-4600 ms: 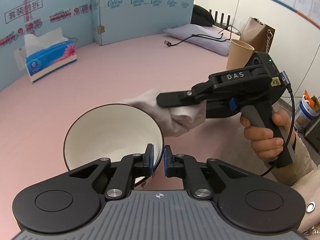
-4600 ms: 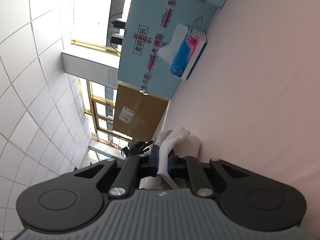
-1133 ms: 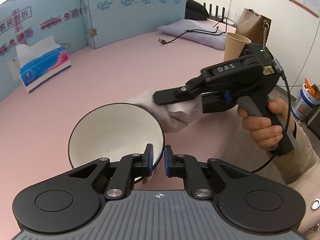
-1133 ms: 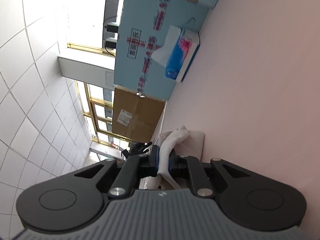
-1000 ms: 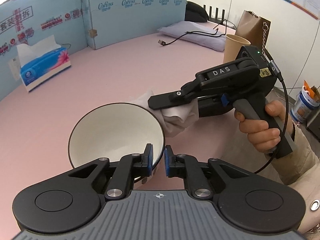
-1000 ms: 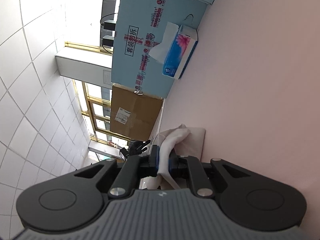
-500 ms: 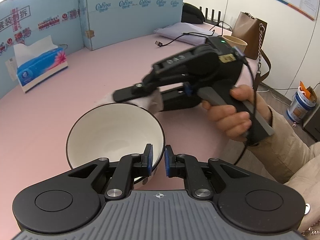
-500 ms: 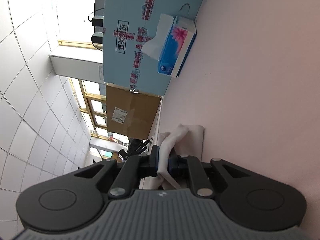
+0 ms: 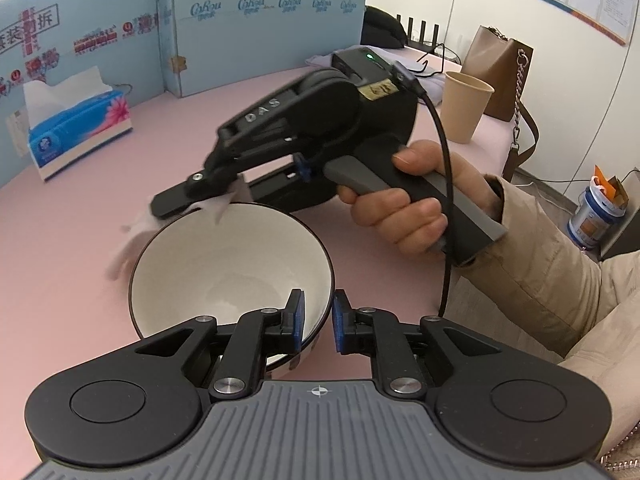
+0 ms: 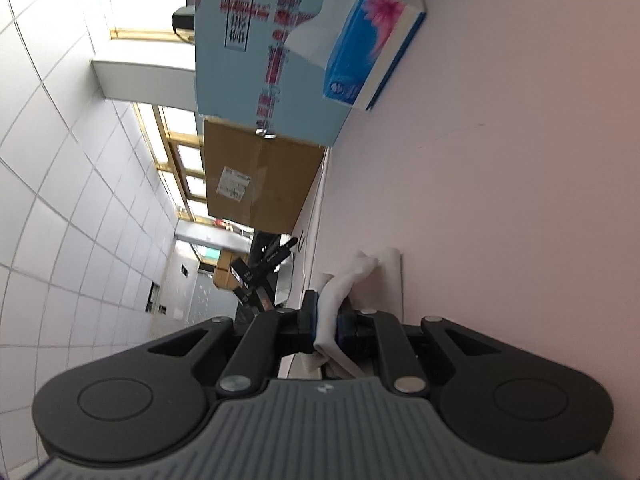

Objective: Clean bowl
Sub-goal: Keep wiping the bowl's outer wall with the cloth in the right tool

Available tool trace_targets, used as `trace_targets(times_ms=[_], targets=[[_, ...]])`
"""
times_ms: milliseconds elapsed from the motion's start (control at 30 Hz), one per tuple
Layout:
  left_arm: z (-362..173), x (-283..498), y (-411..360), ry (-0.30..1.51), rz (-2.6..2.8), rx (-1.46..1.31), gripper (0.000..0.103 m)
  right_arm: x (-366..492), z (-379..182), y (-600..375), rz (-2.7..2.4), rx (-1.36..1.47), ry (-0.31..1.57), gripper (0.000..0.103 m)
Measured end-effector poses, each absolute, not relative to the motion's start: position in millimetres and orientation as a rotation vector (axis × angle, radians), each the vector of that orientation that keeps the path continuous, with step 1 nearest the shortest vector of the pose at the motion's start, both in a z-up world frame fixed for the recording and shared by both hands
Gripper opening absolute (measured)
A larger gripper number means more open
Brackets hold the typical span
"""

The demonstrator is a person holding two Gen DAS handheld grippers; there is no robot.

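A white bowl (image 9: 224,268) with a dark rim sits on the pink table (image 9: 60,288) in the left wrist view. Its near rim lies between the blue pads of my left gripper (image 9: 319,318). Those jaws are opening, and a thin gap shows beside the right pad. Held by a person's hand (image 9: 404,208), my right gripper (image 9: 176,204) lies on its side at the bowl's far left rim, shut on a crumpled white cloth (image 9: 136,236). The right wrist view shows the cloth (image 10: 348,280) pinched between the right gripper's (image 10: 326,320) pads. The bowl is out of that view.
A blue tissue box (image 9: 76,128) stands at the far left before blue foam boards (image 9: 260,32). A paper cup (image 9: 464,108) and a brown bag (image 9: 500,76) stand at the back right. A beige sleeve (image 9: 540,272) crosses the table's right side.
The right gripper has swung left with the cloth, from the bowl's right side to its far left rim. The left jaws have widened around the bowl's rim.
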State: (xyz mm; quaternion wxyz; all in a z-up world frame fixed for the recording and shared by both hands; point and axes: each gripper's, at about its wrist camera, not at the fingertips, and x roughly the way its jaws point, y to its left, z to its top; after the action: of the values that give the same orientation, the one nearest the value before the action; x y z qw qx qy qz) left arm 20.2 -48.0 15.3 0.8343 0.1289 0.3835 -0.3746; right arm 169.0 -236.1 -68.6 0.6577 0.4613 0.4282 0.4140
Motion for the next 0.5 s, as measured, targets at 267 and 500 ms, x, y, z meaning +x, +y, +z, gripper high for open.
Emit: trace_targets(times_ms=[267, 500], targets=[[13.7, 21.4, -47.5, 0.814, -0.792, 0.268, 0.024, 155.9, -69.7, -253.6, 0.91, 1.059, 0.946, 0.013], [13.7, 19.5, -48.3, 0.812, -0.778, 0.268, 0.024, 136.5, -74.8, -276.8, 0.861, 1.097, 0.915, 0.013]])
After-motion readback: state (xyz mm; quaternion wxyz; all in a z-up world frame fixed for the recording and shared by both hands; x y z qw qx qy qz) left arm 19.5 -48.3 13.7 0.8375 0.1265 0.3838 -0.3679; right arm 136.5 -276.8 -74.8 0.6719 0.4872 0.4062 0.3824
